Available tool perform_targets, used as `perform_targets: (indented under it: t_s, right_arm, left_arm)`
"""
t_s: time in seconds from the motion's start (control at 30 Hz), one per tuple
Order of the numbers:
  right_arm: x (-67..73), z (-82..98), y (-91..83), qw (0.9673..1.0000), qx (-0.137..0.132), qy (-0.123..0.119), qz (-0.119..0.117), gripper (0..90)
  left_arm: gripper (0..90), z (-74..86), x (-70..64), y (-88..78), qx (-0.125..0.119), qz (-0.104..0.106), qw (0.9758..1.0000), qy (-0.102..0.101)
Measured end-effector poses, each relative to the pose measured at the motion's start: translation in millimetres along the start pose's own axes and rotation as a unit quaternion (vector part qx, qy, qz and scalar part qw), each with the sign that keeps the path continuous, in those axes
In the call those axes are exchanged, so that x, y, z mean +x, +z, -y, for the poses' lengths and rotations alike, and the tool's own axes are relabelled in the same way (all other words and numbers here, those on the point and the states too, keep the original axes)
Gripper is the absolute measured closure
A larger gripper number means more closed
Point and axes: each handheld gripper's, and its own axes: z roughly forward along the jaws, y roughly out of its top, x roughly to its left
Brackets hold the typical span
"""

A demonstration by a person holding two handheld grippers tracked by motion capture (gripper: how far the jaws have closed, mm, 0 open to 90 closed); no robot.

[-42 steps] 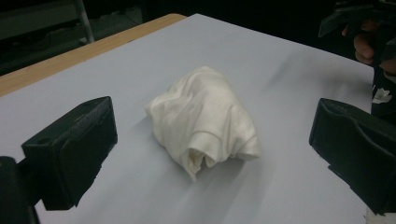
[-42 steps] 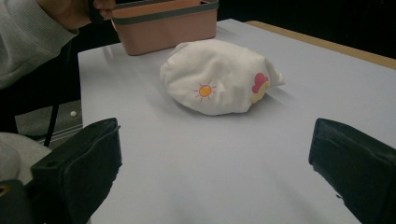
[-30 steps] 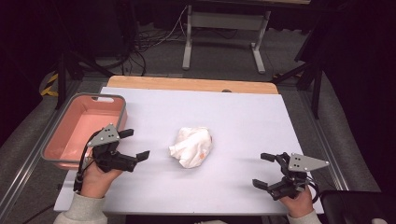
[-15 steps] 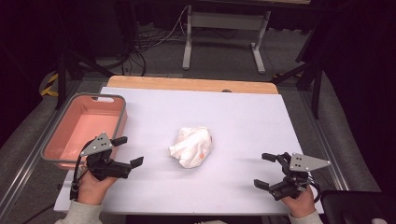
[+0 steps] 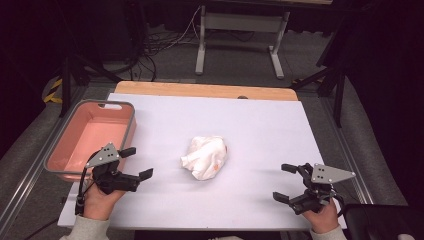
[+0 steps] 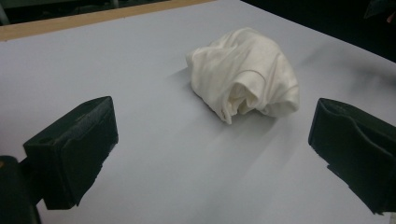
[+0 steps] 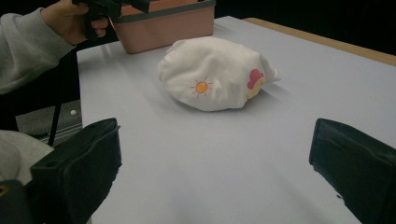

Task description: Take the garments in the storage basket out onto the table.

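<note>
At table centre: a crumpled white cloth bundle (image 5: 204, 157) is found on the pale grey table sheet (image 5: 250, 125), well apart from both tools and touched by neither.
Left tool: the left black two-jaw gripper (image 5: 134, 163) is held low over the sheet near the front left; its jaws are spread wide, nothing is between them, and they are aimed at the bundle, as the left gripper view confirms (image 6: 210, 154).
Right tool: the right black two-jaw gripper (image 5: 284, 182) is held near the front right corner, jaws likewise parted and empty, and pointed at the bundle from the opposite side (image 7: 210, 163).
Reason for stance: the two released tools flank the cloth, which is judged a ready position for an approach from both sides.
Container: a pink plastic rectangular tub with a grey rim (image 5: 75, 125) is set at the left edge, just behind the left tool, empty so far as can be seen; it is judged a likely receptacle.
Cloth appearance: thin, soft fabric is noted, balled with deep folds and a loose edge toward the left tool.
Cloth markings: a small orange sun print (image 7: 201, 87) and a red-and-yellow print (image 7: 254, 80) are seen on the side facing the right tool.
Handling judgement: the cloth is expected to deform and unfold when pinched.
</note>
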Motion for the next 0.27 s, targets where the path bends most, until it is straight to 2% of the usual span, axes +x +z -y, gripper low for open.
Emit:
perform_targets:
  t_s: [0.27]
  right_arm:
    - [0.1, -0.4, 0.0, 1.0, 0.0, 0.0, 0.0, 2.6]
  left_arm:
    - [1.9, 0.0, 0.6, 0.4, -0.003, -0.001, 1.0, -0.003]
